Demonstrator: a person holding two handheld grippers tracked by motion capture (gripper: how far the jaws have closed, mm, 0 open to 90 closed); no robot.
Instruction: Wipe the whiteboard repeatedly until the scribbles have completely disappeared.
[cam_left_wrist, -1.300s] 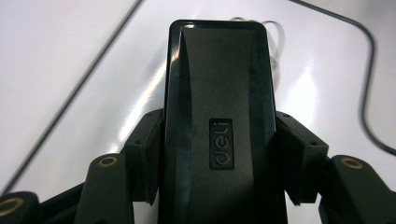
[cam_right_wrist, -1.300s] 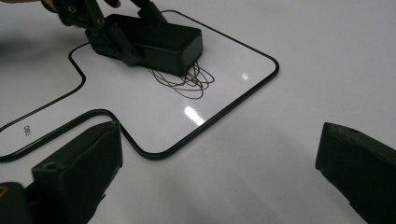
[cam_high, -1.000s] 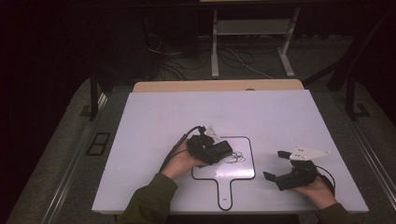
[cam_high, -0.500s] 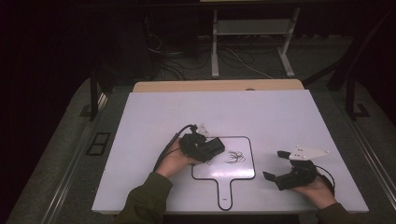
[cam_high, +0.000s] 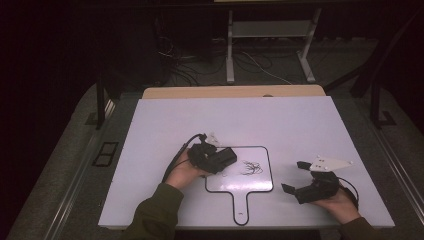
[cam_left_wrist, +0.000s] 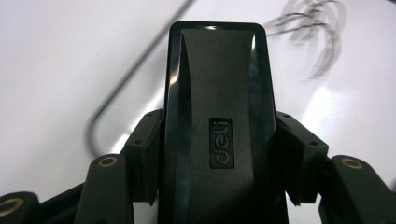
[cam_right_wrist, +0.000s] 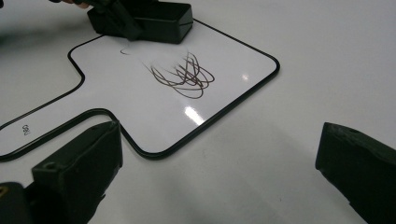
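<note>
Scribble (cam_high: 251, 168) of dark looping marker lines, drawn near the middle of a small paddle-shaped whiteboard (cam_high: 260, 183) with a black border and a handle pointing toward the person. Just left of the scribble, resting on the board's upper left part: a black block eraser (cam_high: 223, 158) marked "deli", clamped between the jaws of the left gripper (cam_high: 212, 159). Well right of the scribble, off the board: the right gripper (cam_high: 297, 176), jaws wide apart and empty, aimed back toward the board. Beneath everything, a white table (cam_high: 165, 125).

Likely step, judged from the layout: wiping the board clean, with the eraser brought up beside the marks but not yet touching them. Next move probably calls for sliding the eraser rightward across the scribble, pressed flat and firm, perhaps with the right gripper steadying the board against slipping.
</note>
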